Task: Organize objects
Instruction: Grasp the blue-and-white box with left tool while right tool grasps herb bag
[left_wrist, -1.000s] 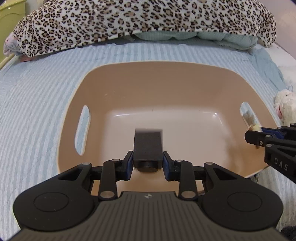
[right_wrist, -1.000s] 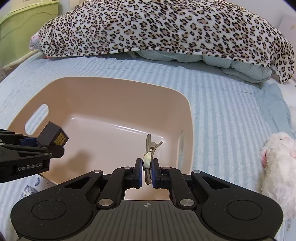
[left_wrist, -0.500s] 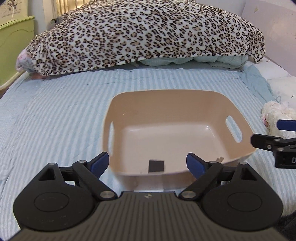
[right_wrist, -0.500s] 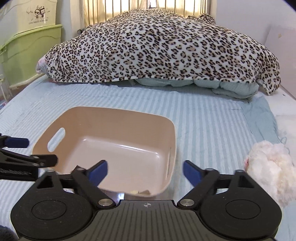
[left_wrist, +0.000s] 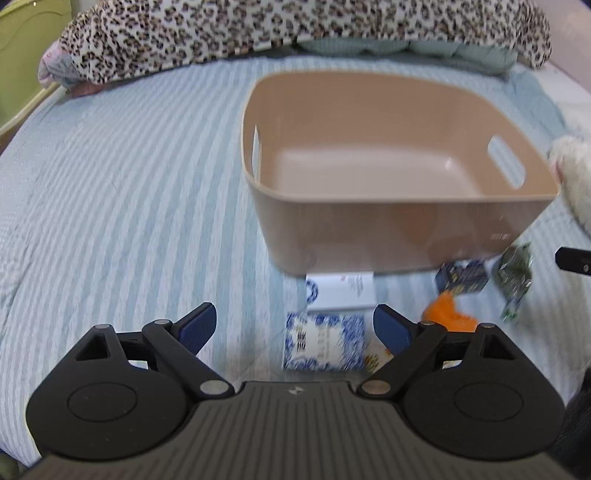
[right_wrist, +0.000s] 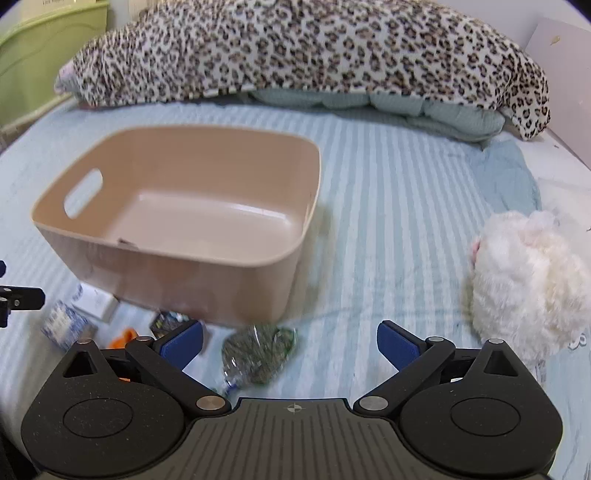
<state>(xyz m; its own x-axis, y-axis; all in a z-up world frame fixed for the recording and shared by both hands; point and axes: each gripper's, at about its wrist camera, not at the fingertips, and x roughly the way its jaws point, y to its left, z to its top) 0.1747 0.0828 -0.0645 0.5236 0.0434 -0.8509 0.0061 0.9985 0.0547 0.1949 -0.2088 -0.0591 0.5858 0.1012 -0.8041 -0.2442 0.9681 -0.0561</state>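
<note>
My left gripper (left_wrist: 294, 326) is wide open and holds nothing, above a blue-and-white box (left_wrist: 323, 346). Further right, the beige basket (left_wrist: 391, 236) stands on the striped bed sheet (left_wrist: 129, 192). My right gripper (right_wrist: 290, 343) is also spread wide and empty, over a green packet (right_wrist: 258, 352).

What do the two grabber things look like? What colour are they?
Both the left gripper and the right gripper are matte black, with two round discs, a ribbed grey middle plate, silver pivot pins and blue pads on the jaws. No cables or sleeves show.
</note>
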